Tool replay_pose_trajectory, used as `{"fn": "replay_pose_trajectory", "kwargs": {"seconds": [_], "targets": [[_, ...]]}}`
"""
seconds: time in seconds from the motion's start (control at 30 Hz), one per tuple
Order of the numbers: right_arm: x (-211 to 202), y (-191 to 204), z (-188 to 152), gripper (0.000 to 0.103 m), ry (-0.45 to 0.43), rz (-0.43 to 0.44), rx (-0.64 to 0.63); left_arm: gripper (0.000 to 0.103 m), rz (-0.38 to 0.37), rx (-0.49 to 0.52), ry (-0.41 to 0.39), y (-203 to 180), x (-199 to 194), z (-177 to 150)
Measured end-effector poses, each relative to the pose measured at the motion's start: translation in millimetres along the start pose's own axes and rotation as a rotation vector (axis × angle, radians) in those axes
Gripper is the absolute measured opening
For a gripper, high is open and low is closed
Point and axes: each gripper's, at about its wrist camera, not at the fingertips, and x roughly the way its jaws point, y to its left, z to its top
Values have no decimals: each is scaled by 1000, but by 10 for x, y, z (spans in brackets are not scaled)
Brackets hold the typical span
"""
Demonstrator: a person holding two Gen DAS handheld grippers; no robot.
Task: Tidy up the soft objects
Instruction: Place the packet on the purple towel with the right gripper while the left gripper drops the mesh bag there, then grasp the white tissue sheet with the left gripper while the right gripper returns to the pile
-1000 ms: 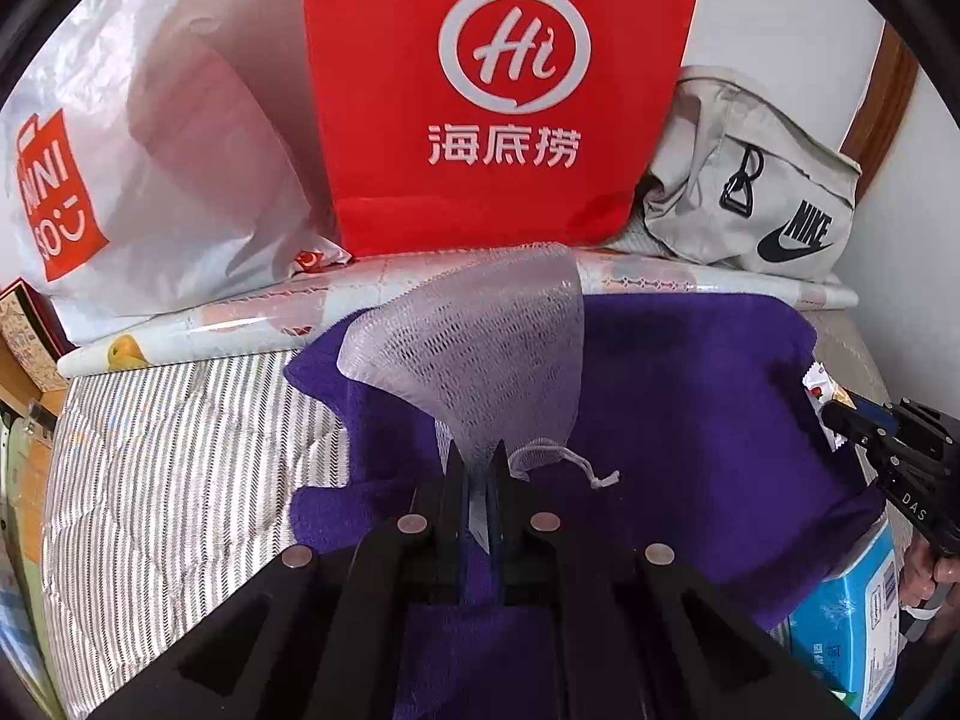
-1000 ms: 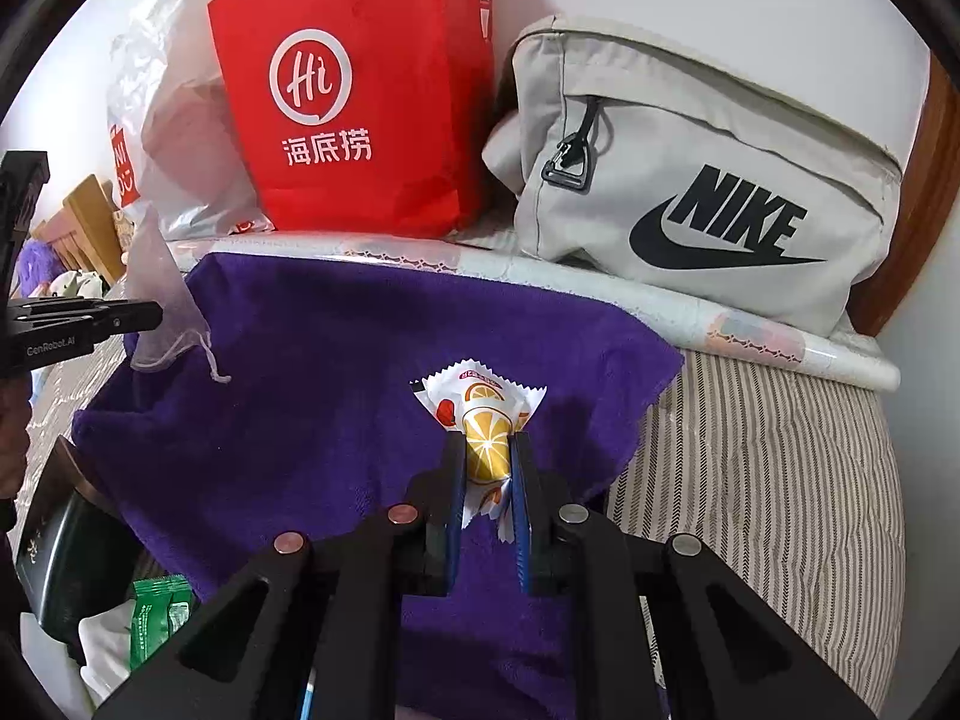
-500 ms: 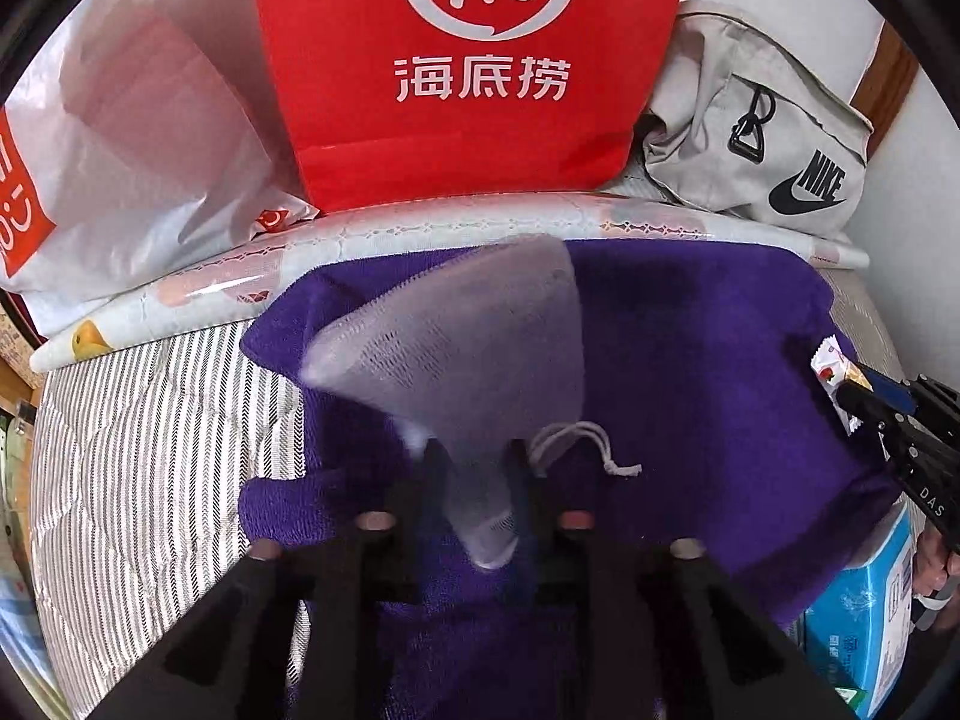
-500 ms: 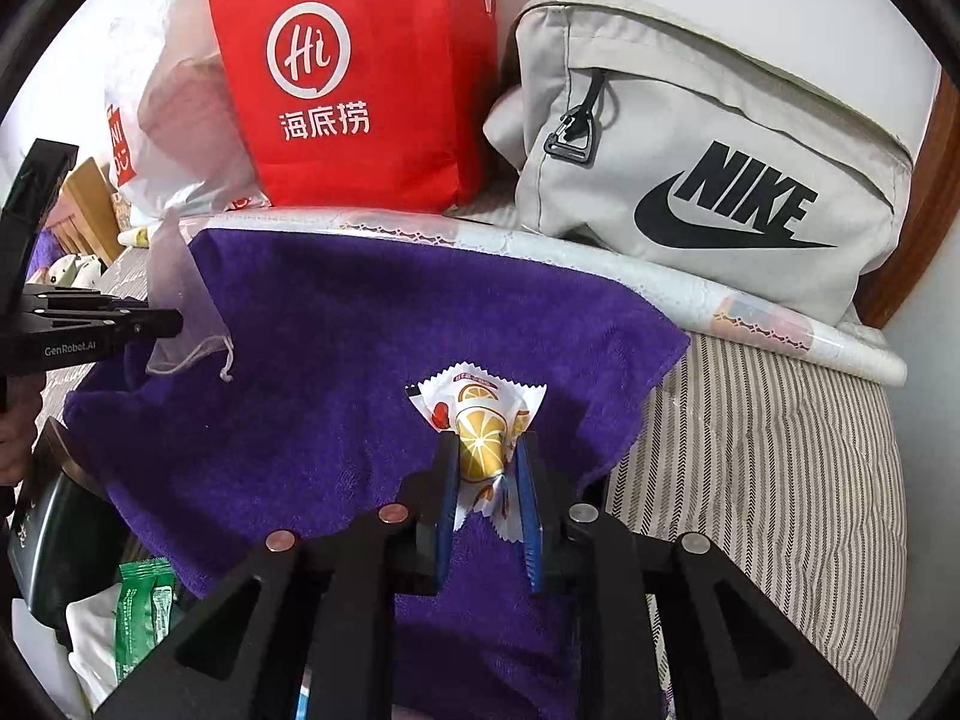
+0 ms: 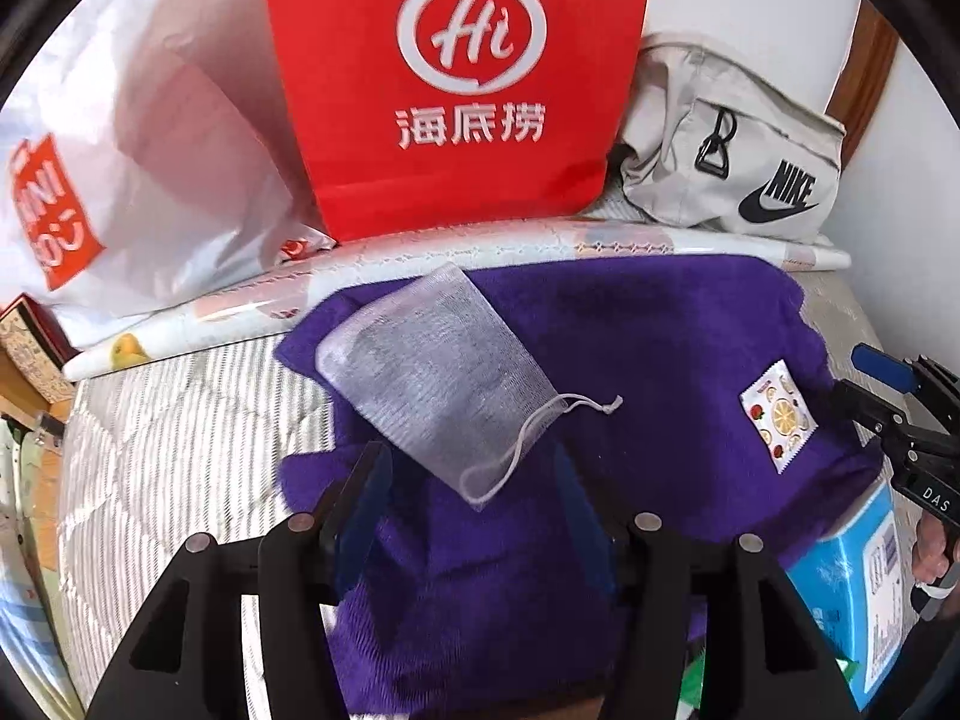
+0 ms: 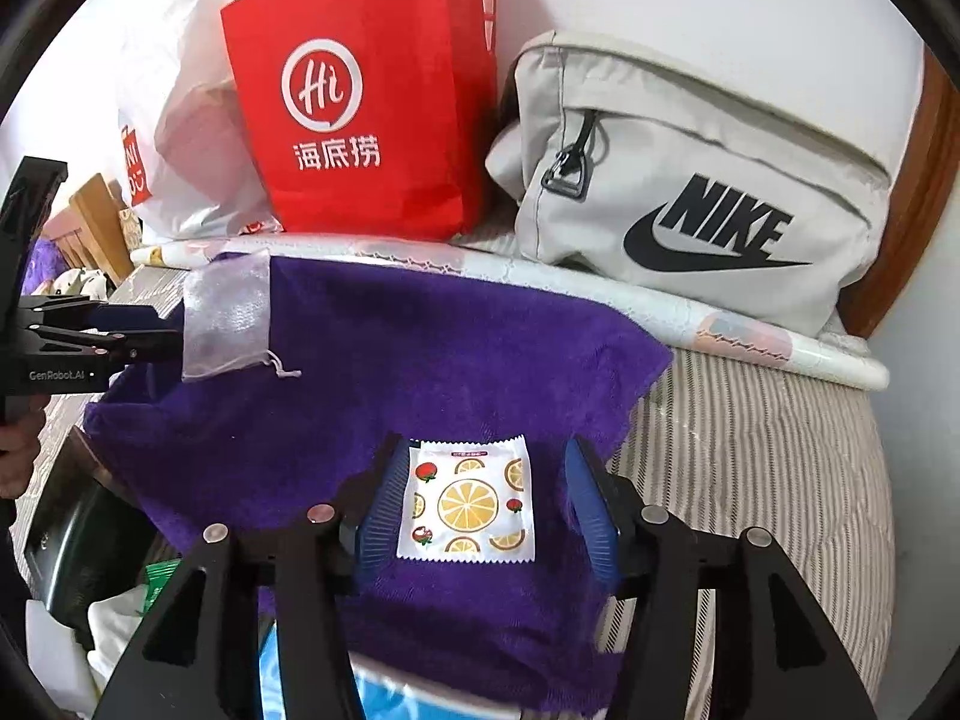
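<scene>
A: Which change marks this moment?

B: Both claws are letting go. A second ago the left claw (image 5: 474,486) pinched the sheer white mesh drawstring pouch (image 5: 432,372) upright; now its jaws are opening, and the pouch lies flat on the purple fleece towel (image 5: 648,360), its cord end between the fingers but untouched.

A: And the other side?

B: The same. The right claw (image 6: 480,504), which was clamped on the small white sachet printed with orange slices and strawberries (image 6: 468,501), is opening too — the sachet rests flat on the towel between the blue pads (image 6: 384,498), no longer squeezed.

A: Where does that leave the task?

B: Both soft items now sit on the towel, spread over the striped mattress (image 6: 750,468) — pouch toward its left rear corner, sachet near its right front. Judged from this layout, the placing step looks complete; the red paper bag (image 5: 456,78), the grey Nike pouch bag (image 6: 690,180) and the white plastic shopping bag (image 5: 150,138) stand untouched behind.
</scene>
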Motion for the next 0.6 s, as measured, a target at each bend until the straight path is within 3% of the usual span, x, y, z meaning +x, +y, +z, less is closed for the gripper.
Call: {"fn": "replay_pose_trajectory", "kwargs": {"seconds": [0.23,0.6], "targets": [[-359,117,-119,54,-42,-1,15,55,38,-19,-79,25,-532,-204],[-1032,592,-537,55,-67,78,-4,55,52,-75,-188,153,-1423,-945]]}}
